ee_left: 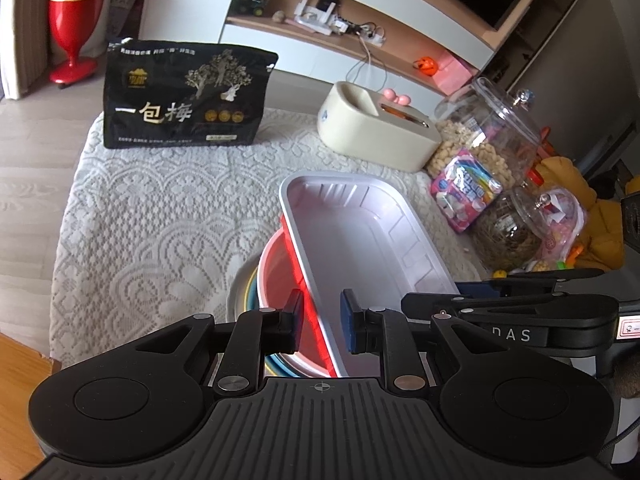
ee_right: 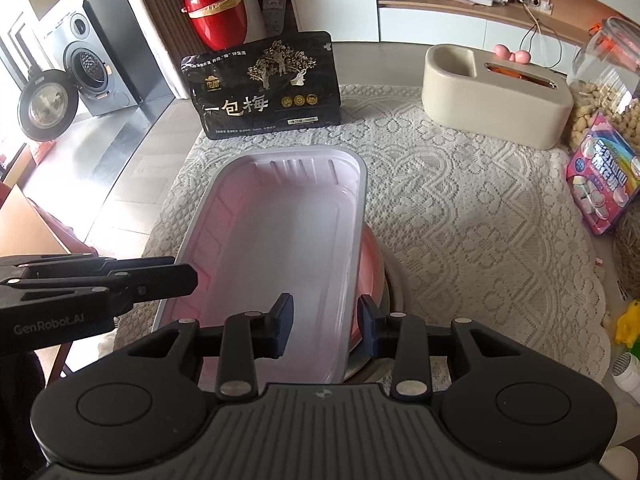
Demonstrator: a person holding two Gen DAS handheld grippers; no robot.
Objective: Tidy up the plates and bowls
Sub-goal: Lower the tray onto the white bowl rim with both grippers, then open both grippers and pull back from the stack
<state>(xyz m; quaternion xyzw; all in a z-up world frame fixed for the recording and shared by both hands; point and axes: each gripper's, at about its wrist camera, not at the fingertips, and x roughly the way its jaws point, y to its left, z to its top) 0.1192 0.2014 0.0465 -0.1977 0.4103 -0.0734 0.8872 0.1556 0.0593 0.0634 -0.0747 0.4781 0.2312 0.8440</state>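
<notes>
Rectangular tray (ee_left: 360, 236) sits on the stacked bowls (ee_left: 276, 280); my left gripper (ee_left: 320, 320) and right gripper (ee_right: 326, 326) straddle its rims, released. Stacking looks nearly done.

Pale, red and black on white lace

The tray (ee_right: 280, 216) is white inside with a faint pink cast and a bright red outside (ee_left: 310, 312); the bowl (ee_left: 276, 276) under it is pinkish red, the plates (ee_left: 246, 292) below cream with a blue edge. The desk cloth (ee_right: 460, 220) is white lace in heart and flower patterns. The snack bag (ee_left: 184, 100) is black with gold trees and lettering. Both claws, left (ee_left: 320, 322) and right (ee_right: 325, 328), are black with dark blue pads.
</notes>
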